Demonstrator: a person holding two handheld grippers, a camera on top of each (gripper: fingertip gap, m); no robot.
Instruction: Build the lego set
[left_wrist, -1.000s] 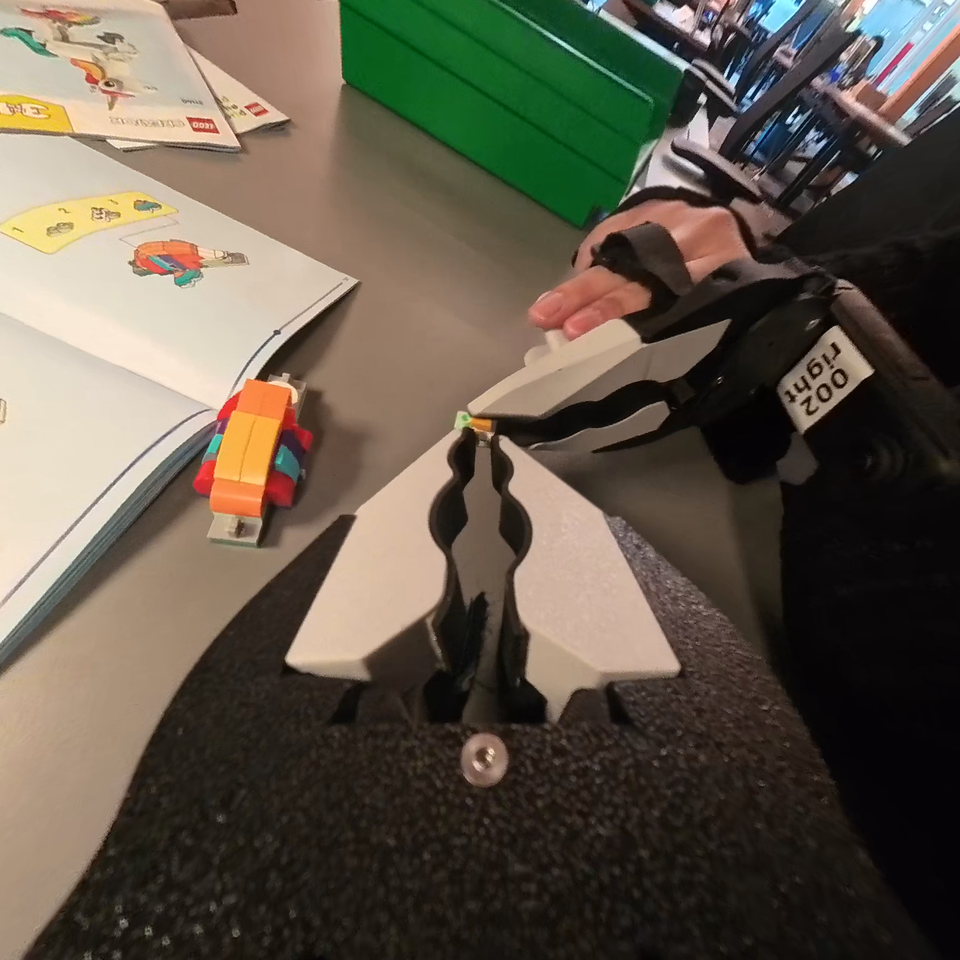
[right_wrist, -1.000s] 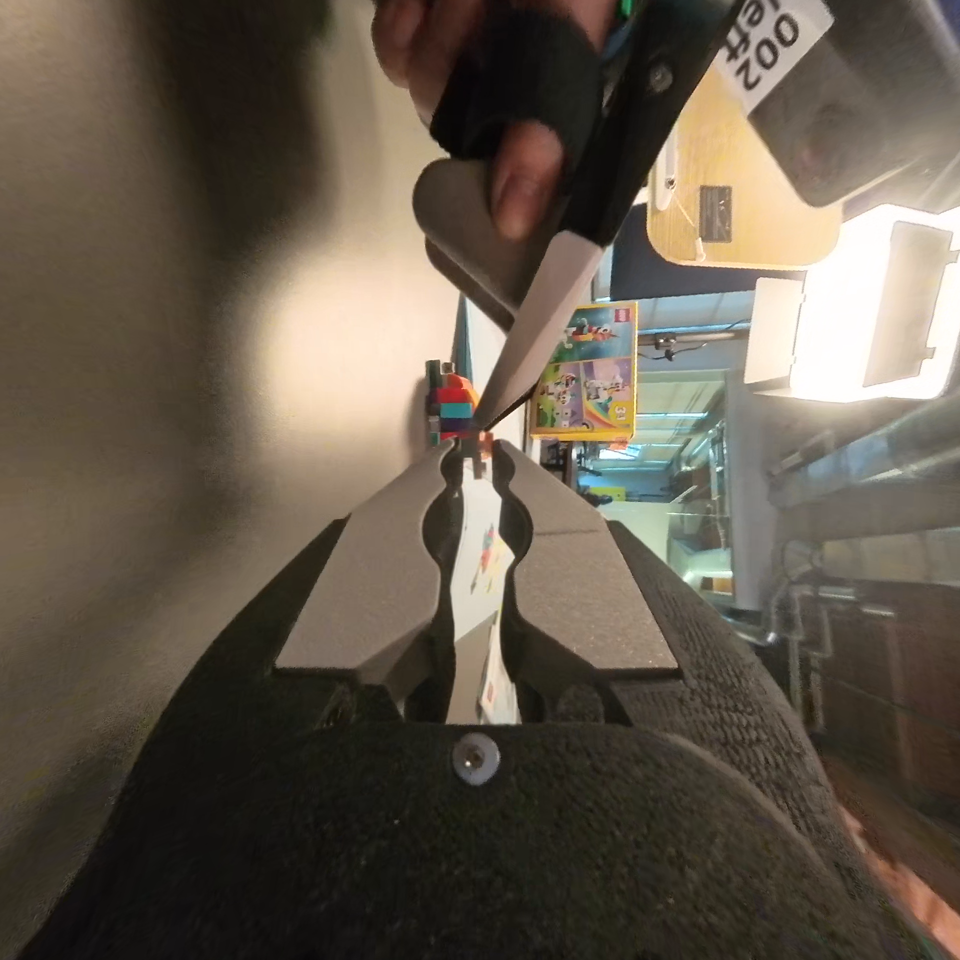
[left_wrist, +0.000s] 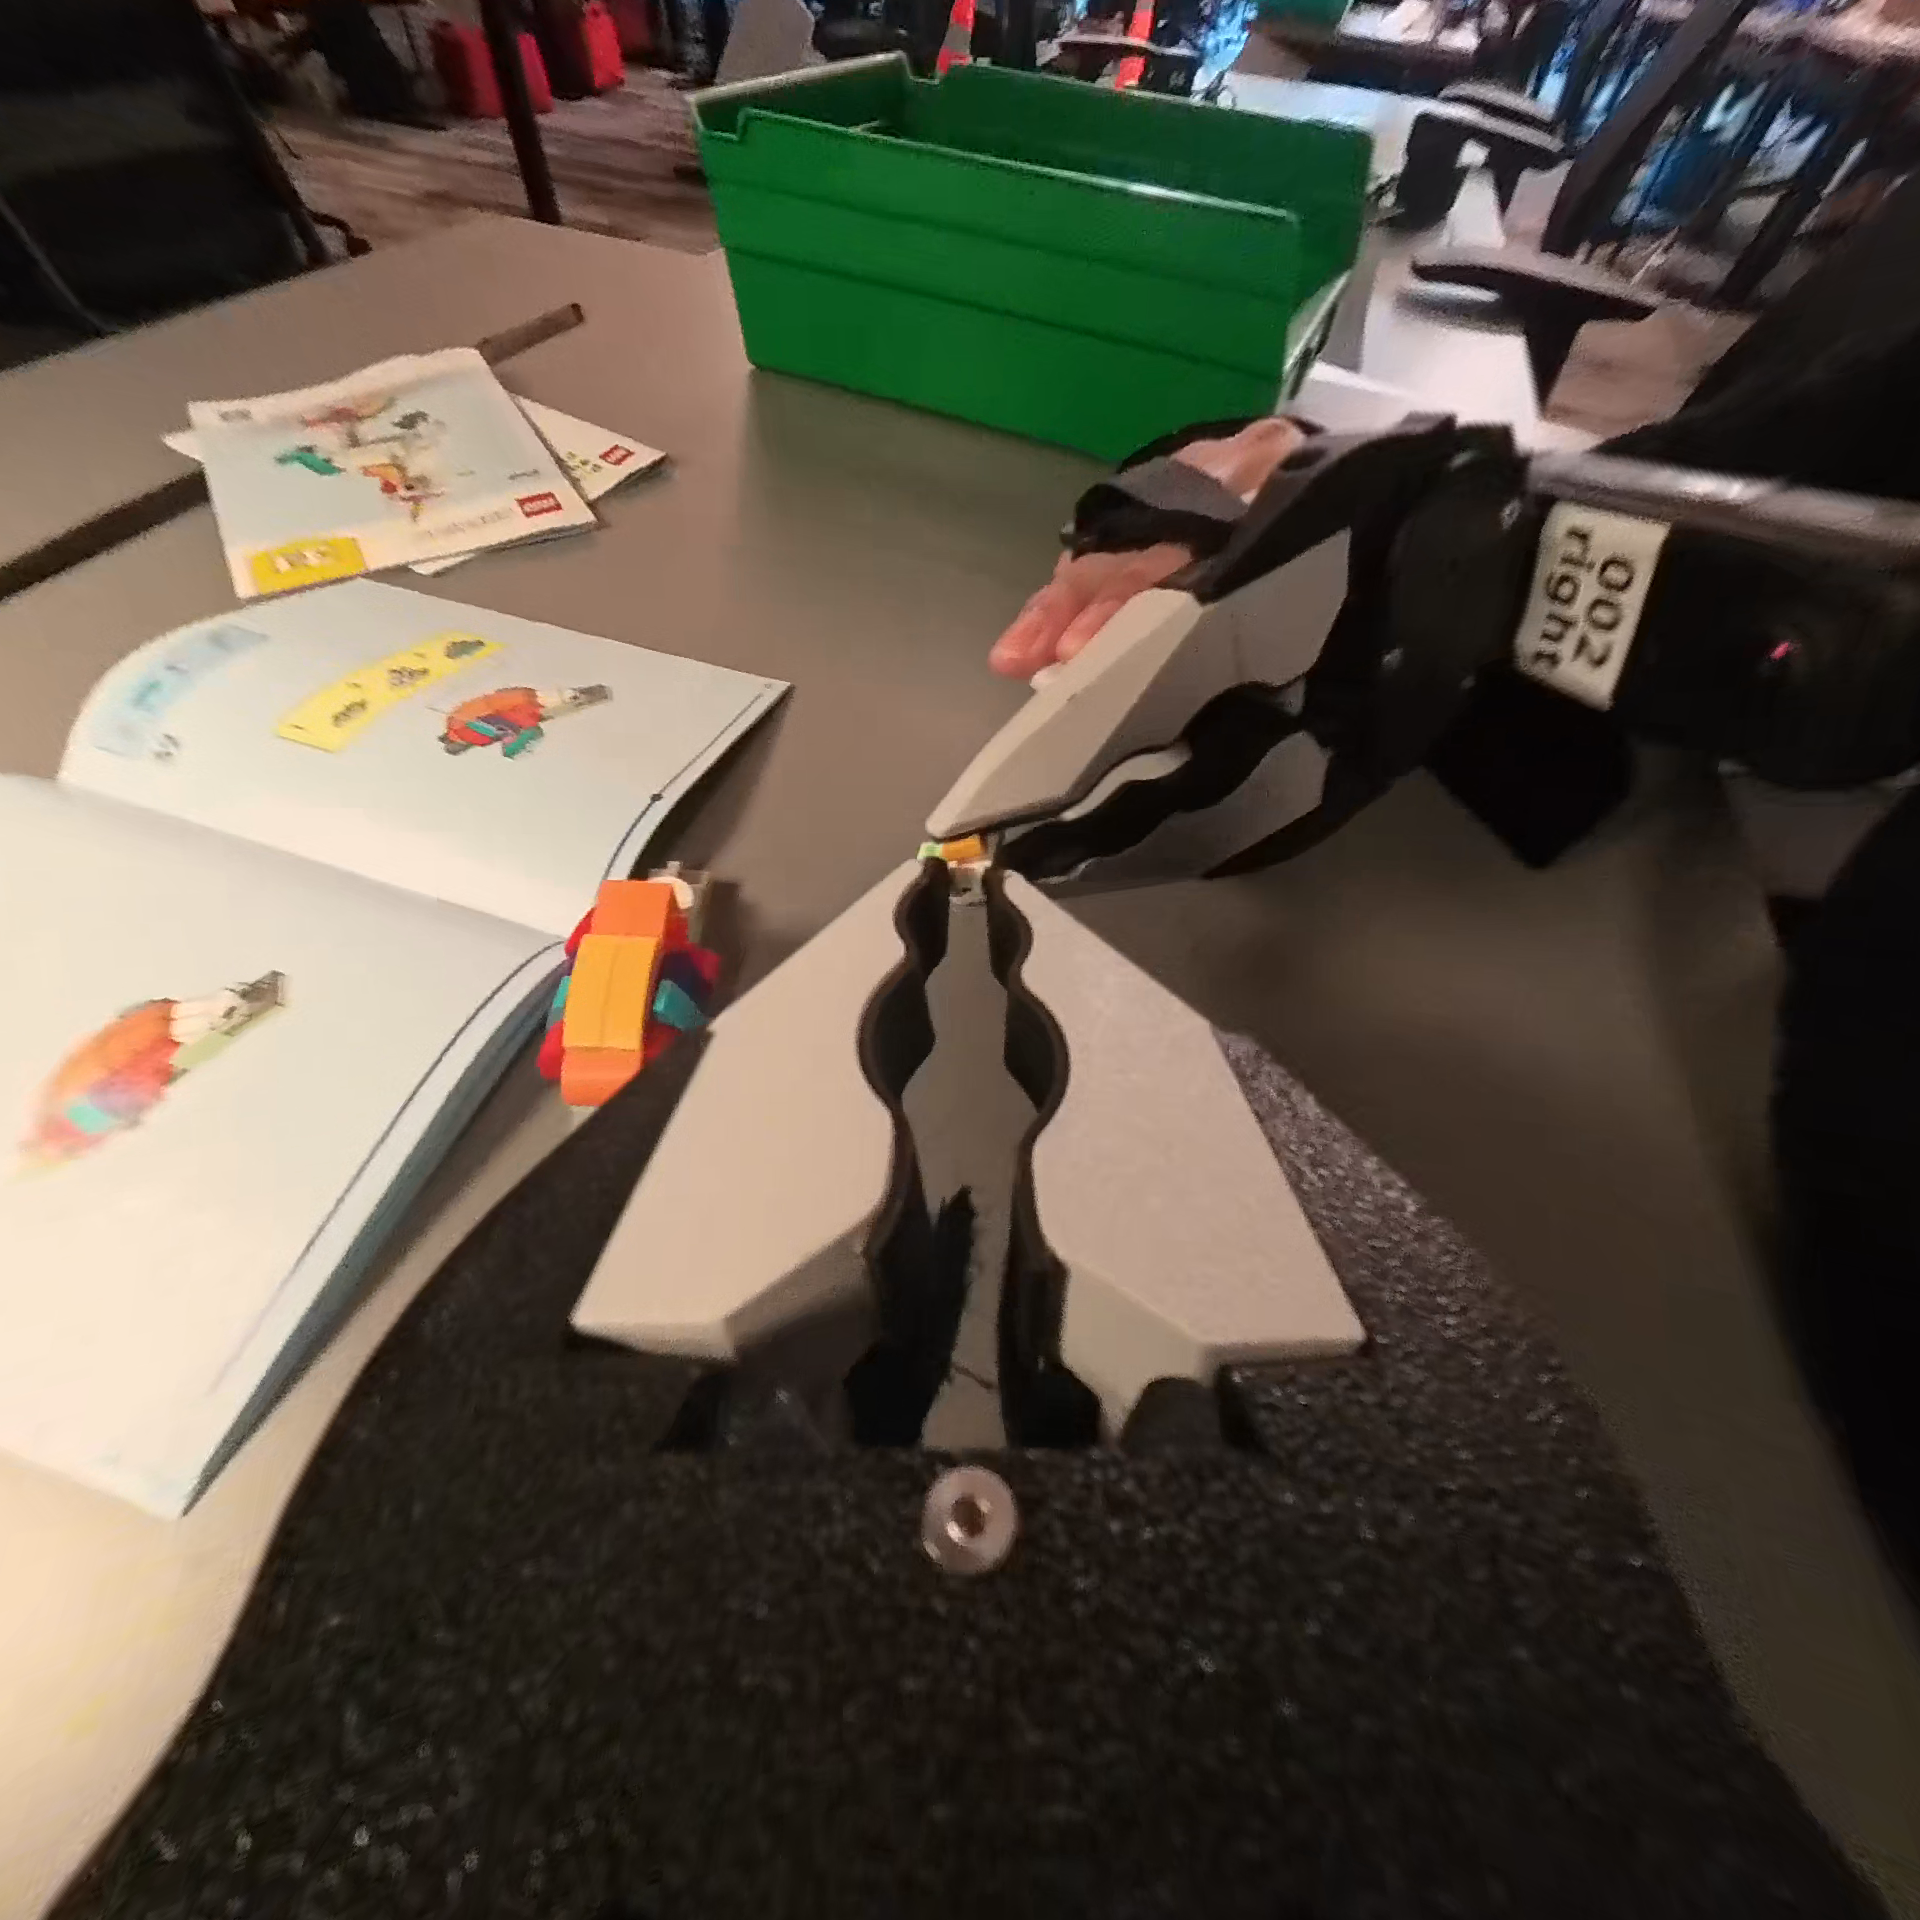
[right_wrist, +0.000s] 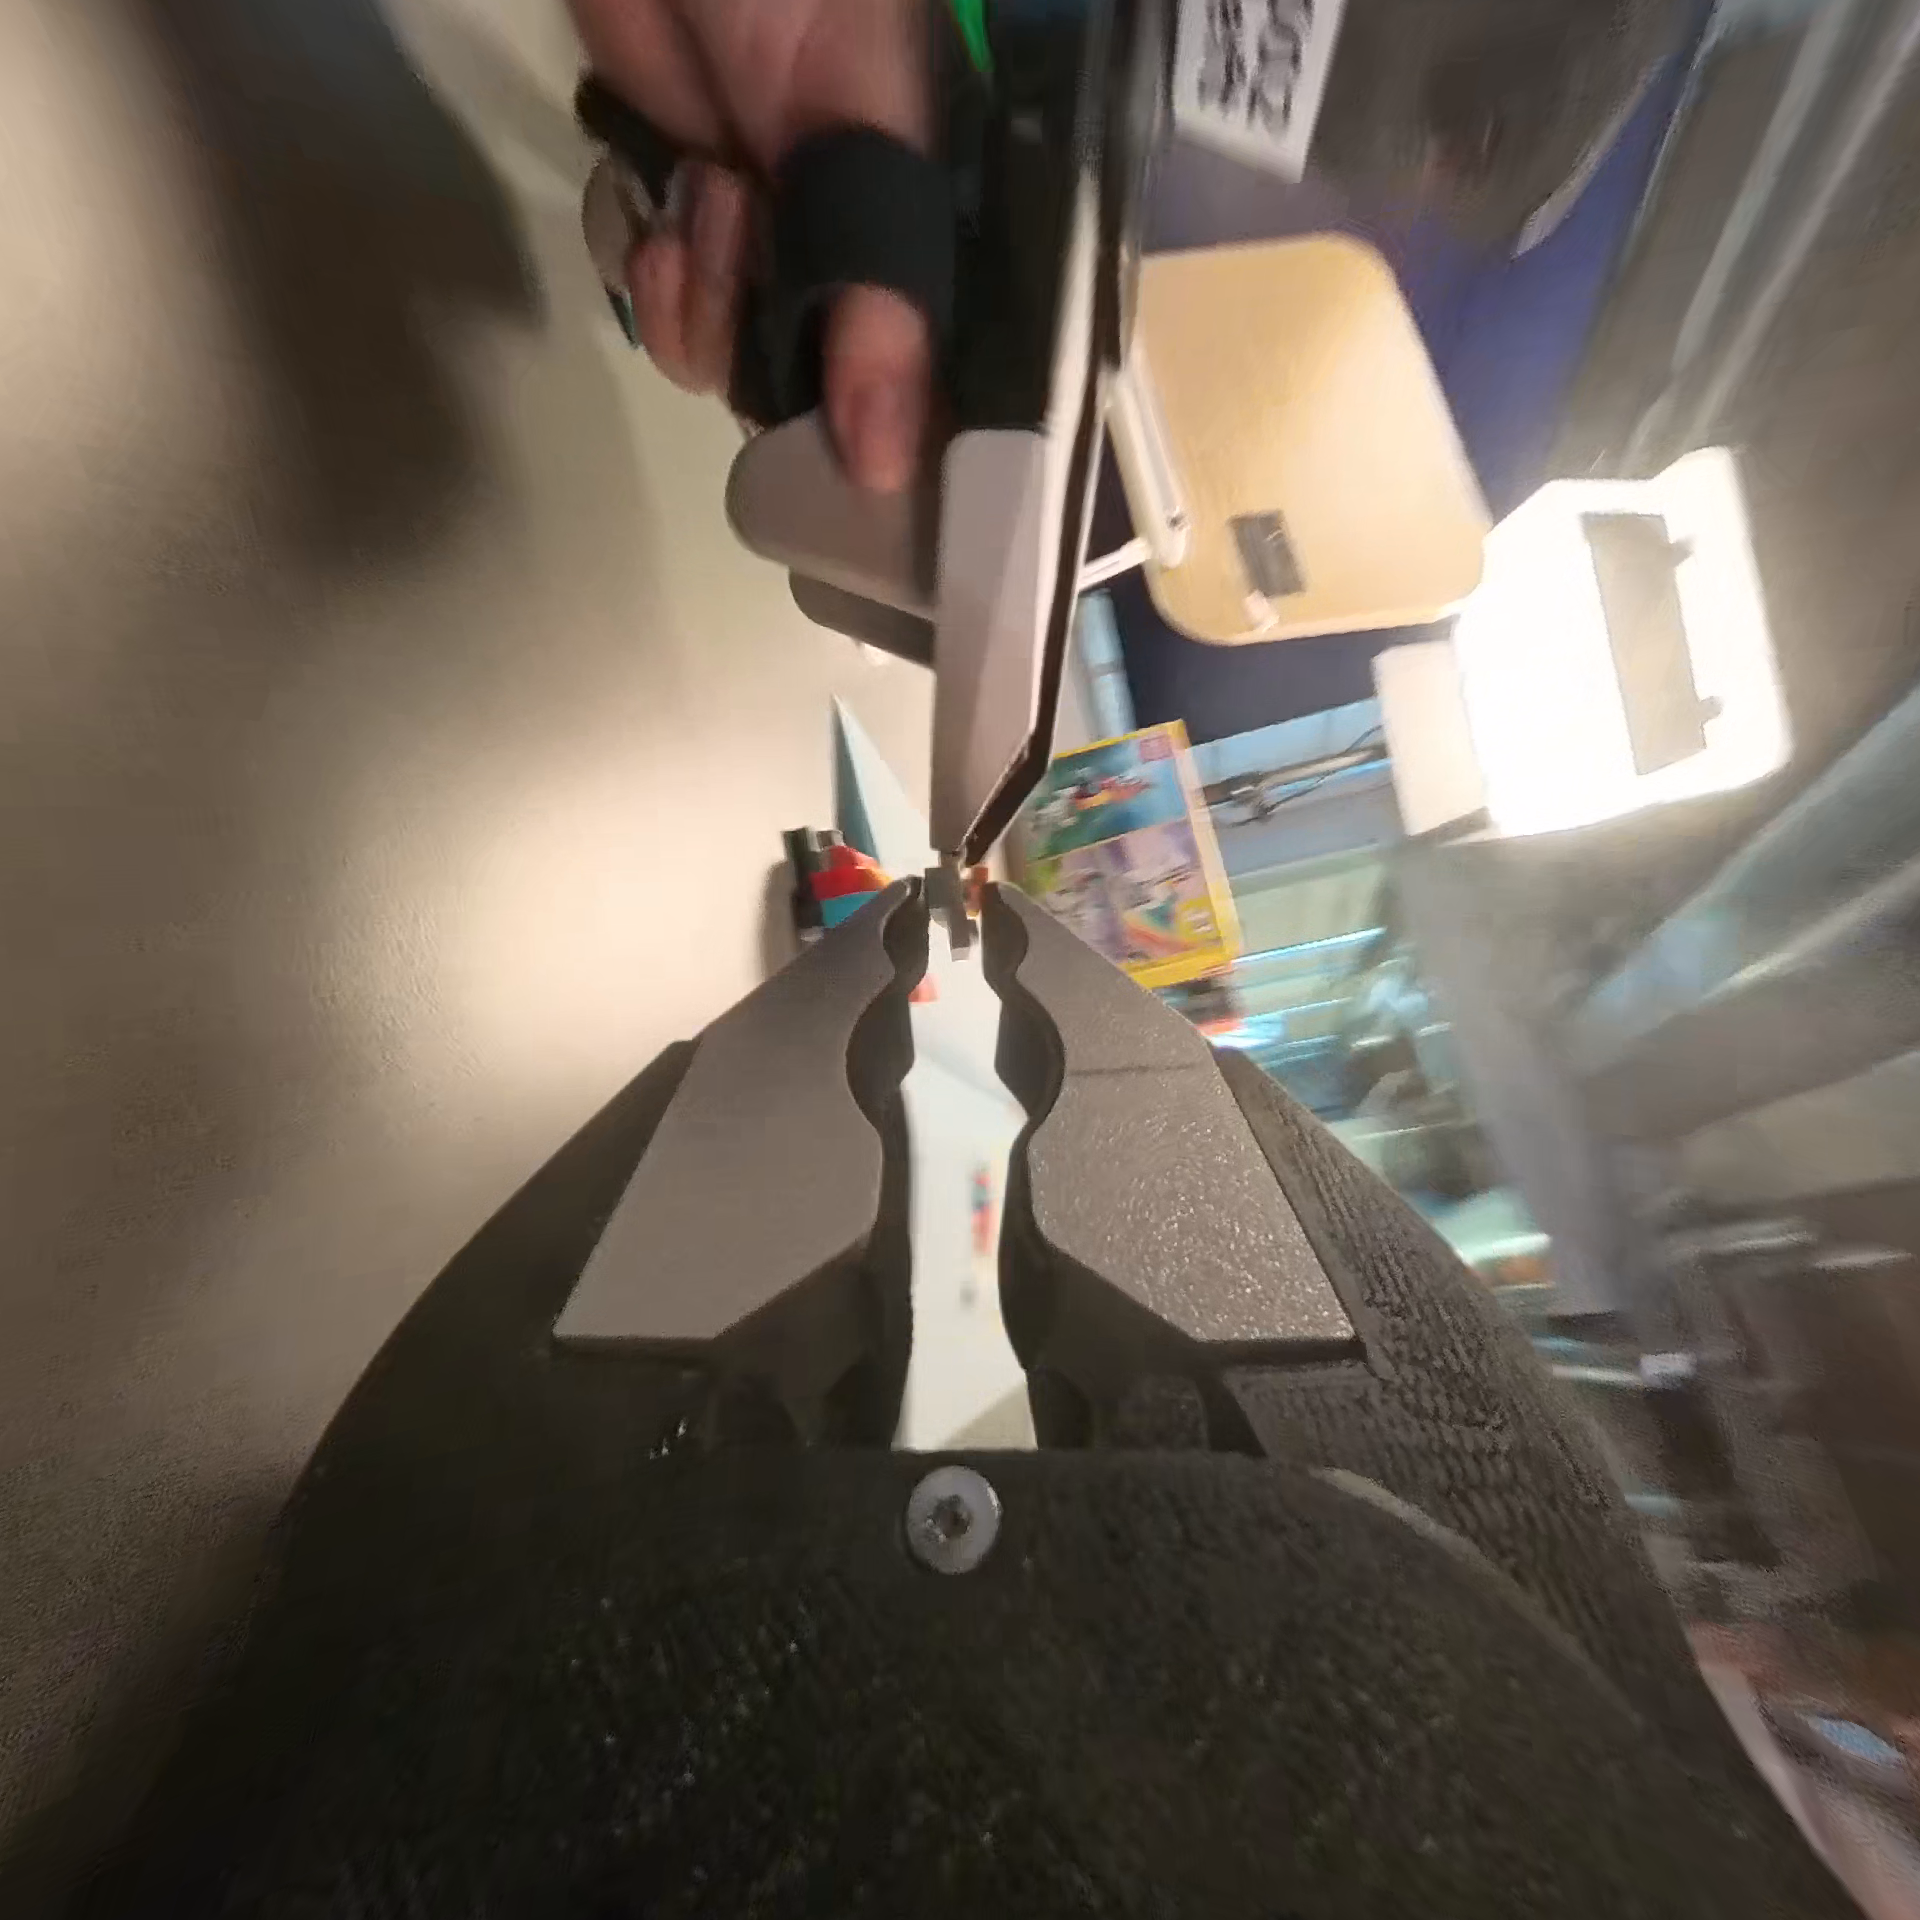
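We hold both grey two-finger grippers tip to tip above the grey bench, left gripper (left_wrist: 954, 881) and right gripper (right_wrist: 951, 902) each clamped on the tiny grey-and-orange lego sub-assembly (left_wrist: 961, 864), apparently to press its pieces together.

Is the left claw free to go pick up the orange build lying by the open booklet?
Probably not yet: the left claw is shut on a small grey piece; the path to the orange build looks clear.

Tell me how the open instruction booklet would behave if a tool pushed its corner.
The open instruction booklet would probably flex rather than slide stiffly: its thin pages already curve upward. It looks light, so the whole thing may shift on the smooth grey table.
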